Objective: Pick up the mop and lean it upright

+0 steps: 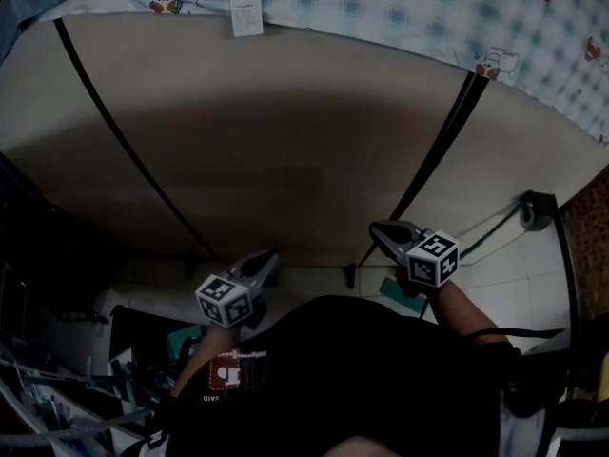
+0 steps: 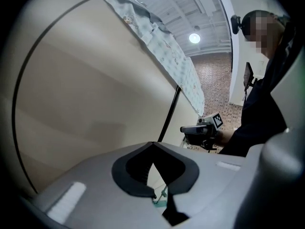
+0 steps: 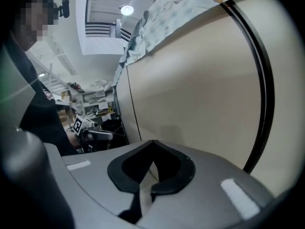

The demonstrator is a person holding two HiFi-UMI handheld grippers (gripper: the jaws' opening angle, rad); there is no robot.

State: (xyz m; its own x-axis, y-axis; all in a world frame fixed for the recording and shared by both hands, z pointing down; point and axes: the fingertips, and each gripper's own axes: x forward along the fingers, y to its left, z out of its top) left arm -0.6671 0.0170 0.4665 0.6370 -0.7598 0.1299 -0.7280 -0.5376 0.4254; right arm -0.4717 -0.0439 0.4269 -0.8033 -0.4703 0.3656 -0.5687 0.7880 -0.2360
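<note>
Fingers on both grippers are clenched on nothing: those of the left gripper (image 1: 269,255) meet at their tips in its own view, and those of the right gripper (image 1: 379,228) do the same in theirs; we hold both low in front of us, tips toward a broad beige panel (image 1: 285,141) that stands on edge ahead of them; a black pole (image 1: 425,155), which we take for the mop's handle, leans upright against that panel, rising from just beside the right fingers' tips and well to the right of the left fingers; it lies between neither pair; we cannot make out the mop's head; a thin black line (image 1: 131,139) crosses the panel beyond the left fingers; a checked cloth (image 1: 428,8) with a white tag (image 1: 245,6) hangs over the panel's top edge, far beyond both pairs of fingers; pale floor tiles (image 1: 504,274) show to the right of the right fingers, and dark clutter (image 1: 57,350) crowds the floor left of the left fingers.
</note>
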